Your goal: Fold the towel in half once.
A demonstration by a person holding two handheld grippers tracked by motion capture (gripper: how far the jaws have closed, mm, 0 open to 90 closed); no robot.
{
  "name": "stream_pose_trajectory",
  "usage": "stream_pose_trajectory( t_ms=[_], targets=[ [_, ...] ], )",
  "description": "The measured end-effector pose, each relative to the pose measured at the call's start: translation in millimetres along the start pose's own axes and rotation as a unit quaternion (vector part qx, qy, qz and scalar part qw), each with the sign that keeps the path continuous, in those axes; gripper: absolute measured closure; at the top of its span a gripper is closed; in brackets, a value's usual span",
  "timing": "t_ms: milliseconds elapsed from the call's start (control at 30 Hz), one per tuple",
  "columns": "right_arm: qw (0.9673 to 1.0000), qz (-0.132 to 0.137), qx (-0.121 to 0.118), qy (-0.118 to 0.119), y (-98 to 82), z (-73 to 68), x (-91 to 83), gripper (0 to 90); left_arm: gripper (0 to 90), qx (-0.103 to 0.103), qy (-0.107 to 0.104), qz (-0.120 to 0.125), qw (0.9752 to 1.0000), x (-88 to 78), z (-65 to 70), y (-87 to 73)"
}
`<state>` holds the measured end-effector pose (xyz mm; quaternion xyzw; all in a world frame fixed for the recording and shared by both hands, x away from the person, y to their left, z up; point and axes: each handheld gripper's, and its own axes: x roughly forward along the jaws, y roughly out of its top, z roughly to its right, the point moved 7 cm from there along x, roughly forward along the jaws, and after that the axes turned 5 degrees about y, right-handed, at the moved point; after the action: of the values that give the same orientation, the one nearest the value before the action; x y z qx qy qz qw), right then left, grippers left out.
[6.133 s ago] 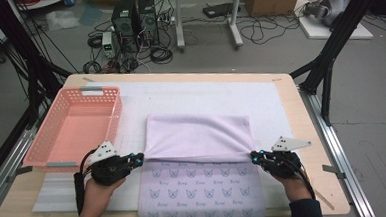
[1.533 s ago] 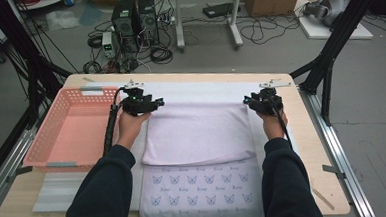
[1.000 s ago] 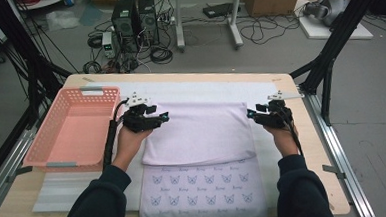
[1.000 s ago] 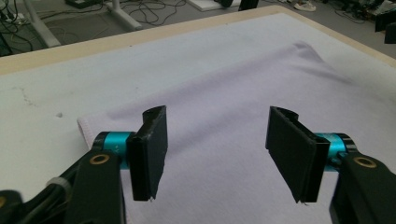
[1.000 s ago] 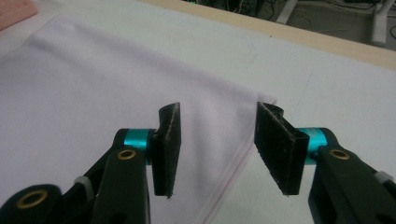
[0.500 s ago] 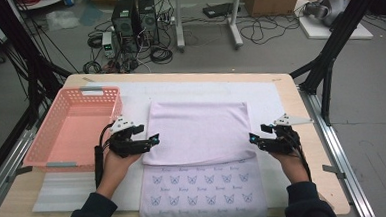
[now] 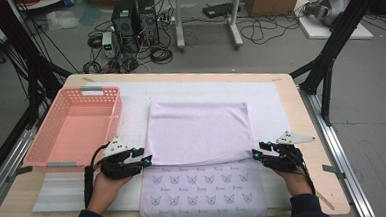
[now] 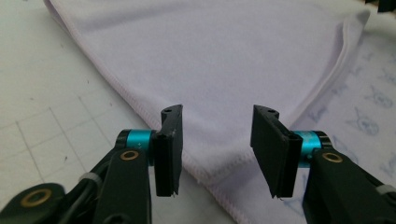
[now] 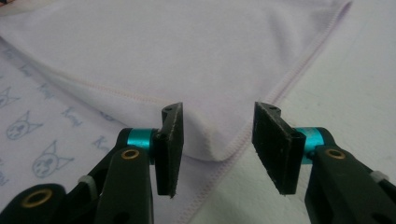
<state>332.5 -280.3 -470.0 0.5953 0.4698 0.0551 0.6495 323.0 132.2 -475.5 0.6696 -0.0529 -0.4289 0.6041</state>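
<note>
A lilac towel (image 7: 197, 128) lies on the white mat, its plain side folded over a near part printed with cat faces (image 7: 200, 188). My left gripper (image 7: 146, 161) rests at the left near corner of the plain flap, and my right gripper (image 7: 256, 154) at the right near corner. In the left gripper view the left gripper (image 8: 217, 112) has its jaws apart, with the stitched flap corner (image 8: 210, 172) lying between them, untouched. The right gripper (image 9: 218, 109) stands the same way over its corner (image 9: 219, 156). Both pairs of jaws have just been closing.
A pink plastic basket (image 7: 100, 91), with nothing in it, stands on the left of the wooden table (image 7: 302, 133). The white mat (image 7: 130, 99) runs under towel and basket. Black frame legs, cables and computer boxes stand on the floor beyond the far edge.
Both hands have come back from the towel's far corners toward the person, down along its sides to the flap's near corners. Both pairs of jaws stand narrower than before.
</note>
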Motion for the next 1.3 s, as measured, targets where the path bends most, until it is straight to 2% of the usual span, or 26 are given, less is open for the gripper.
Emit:
stream_pose_trajectory(
  t_ms=[200, 333, 400, 467, 500, 533, 567, 633, 700, 800, 900, 967, 1033, 1300],
  targets=[
    [0.9998, -0.015, -0.002, 0.013, -1.1, -8.7, 15.0, 44.1, 58.3, 0.016, 0.011, -0.025, 0.9995, 4.2, 0.4, -8.1],
    [0.9994, -0.032, -0.012, 0.010, -3.1, -12.5, 22.1, 38.2, 60.8, 0.028, 0.016, -0.040, 0.9987, 8.2, 3.9, -12.0],
    [0.9989, -0.038, -0.026, 0.010, -3.0, -15.6, 24.9, 36.5, 62.3, 0.050, 0.026, -0.047, 0.9973, 9.4, 5.0, -13.3],
    [0.9982, -0.047, -0.036, 0.008, -4.1, -17.4, 28.0, 37.4, 66.8, 0.062, 0.040, -0.049, 0.9960, 9.5, 5.0, -13.3],
    [0.9976, -0.053, -0.044, 0.005, -5.1, -17.9, 29.7, 42.0, 69.3, 0.066, 0.046, -0.048, 0.9956, 9.4, 4.8, -13.5],
    [0.9966, -0.062, -0.054, 0.000, -6.8, -18.2, 30.9, 51.8, 73.5, 0.071, 0.051, -0.047, 0.9951, 9.1, 4.5, -13.7],
    [0.9953, -0.070, -0.066, -0.014, -8.1, -16.9, 31.4, 66.2, 78.1, 0.074, 0.054, -0.048, 0.9946, 8.4, 3.8, -13.5],
    [0.9946, -0.071, -0.072, -0.023, -9.0, -15.6, 30.2, 78.9, 84.5, 0.074, 0.051, -0.043, 0.9950, 7.1, 3.7, -11.9],
    [0.9951, -0.067, -0.069, -0.025, -8.2, -15.0, 28.2, 81.4, 85.6, 0.063, 0.043, -0.030, 0.9966, 5.8, 5.9, -8.3],
    [0.9961, -0.064, -0.058, -0.019, -8.5, -15.0, 25.9, 82.2, 85.8, 0.031, 0.021, -0.005, 0.9993, 0.9, 7.5, -1.4],
    [0.9975, -0.051, -0.048, -0.008, -5.7, -17.4, 19.4, 82.6, 85.9, 0.004, 0.005, 0.021, 0.9998, -8.1, 8.0, 6.4],
    [0.9984, -0.039, -0.041, -0.002, -3.1, -19.4, 14.0, 82.6, 85.9, -0.005, -0.004, 0.033, 0.9994, -14.3, 10.2, 9.5],
    [0.9989, -0.027, -0.038, 0.004, -1.3, -22.5, 9.2, 82.5, 85.9, -0.007, -0.015, 0.037, 0.9992, -20.4, 13.8, 10.4],
    [0.9988, -0.029, -0.036, 0.016, -8.5, -37.7, -12.6, 82.5, 85.9, -0.003, -0.030, 0.031, 0.9991, -37.8, 26.9, 5.3]
  ],
)
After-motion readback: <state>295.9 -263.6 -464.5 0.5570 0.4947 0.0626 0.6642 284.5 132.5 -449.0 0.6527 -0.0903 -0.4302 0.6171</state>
